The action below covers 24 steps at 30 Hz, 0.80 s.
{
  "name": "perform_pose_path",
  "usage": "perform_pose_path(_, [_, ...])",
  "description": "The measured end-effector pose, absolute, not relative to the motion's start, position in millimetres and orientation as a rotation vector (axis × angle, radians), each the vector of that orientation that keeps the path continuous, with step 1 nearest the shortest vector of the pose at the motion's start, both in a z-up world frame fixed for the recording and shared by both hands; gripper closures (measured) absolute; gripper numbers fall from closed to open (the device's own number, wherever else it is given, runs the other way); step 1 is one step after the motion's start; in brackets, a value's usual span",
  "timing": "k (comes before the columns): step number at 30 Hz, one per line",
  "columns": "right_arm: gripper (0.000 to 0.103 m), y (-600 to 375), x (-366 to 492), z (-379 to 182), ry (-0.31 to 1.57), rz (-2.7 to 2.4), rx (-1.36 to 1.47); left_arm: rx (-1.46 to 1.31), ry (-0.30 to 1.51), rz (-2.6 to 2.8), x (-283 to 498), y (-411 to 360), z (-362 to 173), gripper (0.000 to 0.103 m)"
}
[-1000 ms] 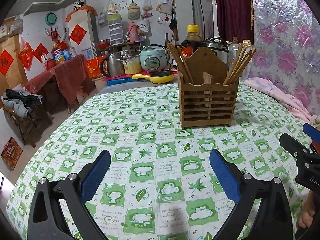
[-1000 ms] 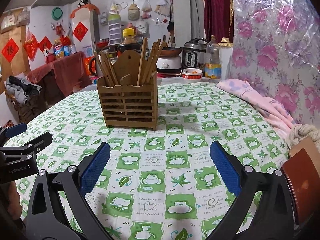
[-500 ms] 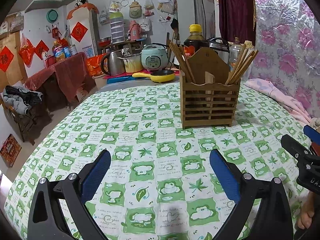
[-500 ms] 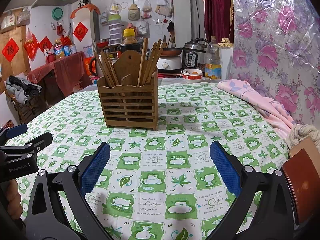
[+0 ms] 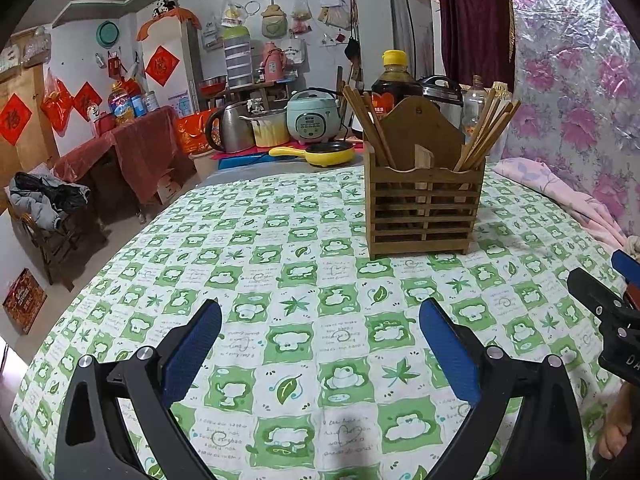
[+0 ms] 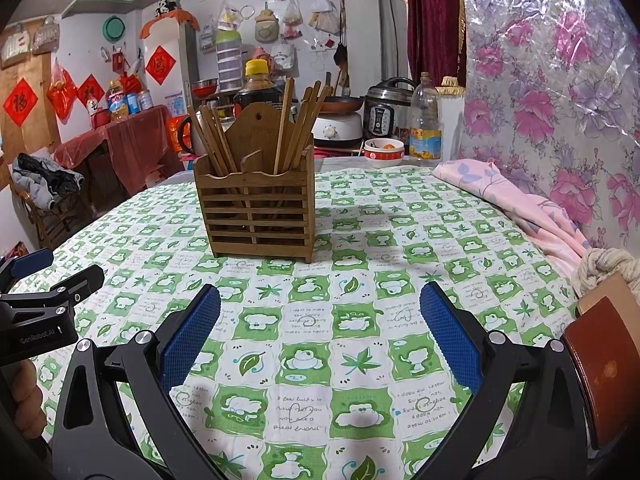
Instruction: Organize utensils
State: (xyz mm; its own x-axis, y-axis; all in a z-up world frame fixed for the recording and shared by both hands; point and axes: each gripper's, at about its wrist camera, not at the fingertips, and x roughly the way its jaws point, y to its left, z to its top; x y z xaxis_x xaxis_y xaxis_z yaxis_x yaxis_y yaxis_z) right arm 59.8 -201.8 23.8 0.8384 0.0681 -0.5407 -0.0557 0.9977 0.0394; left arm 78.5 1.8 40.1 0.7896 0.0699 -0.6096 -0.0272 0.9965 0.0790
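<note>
A slatted wooden utensil holder (image 5: 424, 210) (image 6: 256, 208) stands upright on the green-and-white checked tablecloth (image 5: 304, 320) (image 6: 320, 320). Wooden chopsticks (image 5: 486, 132) (image 6: 298, 124) lean in its two compartments, split by a tall back board. My left gripper (image 5: 320, 344) hovers low over the cloth, short of the holder, open with nothing between its blue pads. My right gripper (image 6: 320, 332) is likewise open and empty, nearer the holder's front right. Each gripper shows at the edge of the other's view.
A pink cloth (image 6: 516, 204) lies along the table's right side by a floral plastic wall. Behind the table stand a dark sauce bottle (image 5: 394, 84), rice cookers (image 5: 312, 116), a kettle, a yellow pan (image 5: 320, 154), an oil bottle (image 6: 426, 124) and a bowl. A brown object (image 6: 600, 364) sits near right.
The left wrist view has shifted slightly, the holder sitting a touch higher and further right than a second ago. Both grippers stay open; the holder has not moved.
</note>
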Motion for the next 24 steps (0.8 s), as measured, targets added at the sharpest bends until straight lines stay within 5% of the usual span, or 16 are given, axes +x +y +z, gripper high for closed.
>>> perform_pose_path(24, [0.007,-201.6,60.7,24.0,0.568,0.065,0.025,0.076,0.656,0.059,76.8,2.1,38.7,0.006])
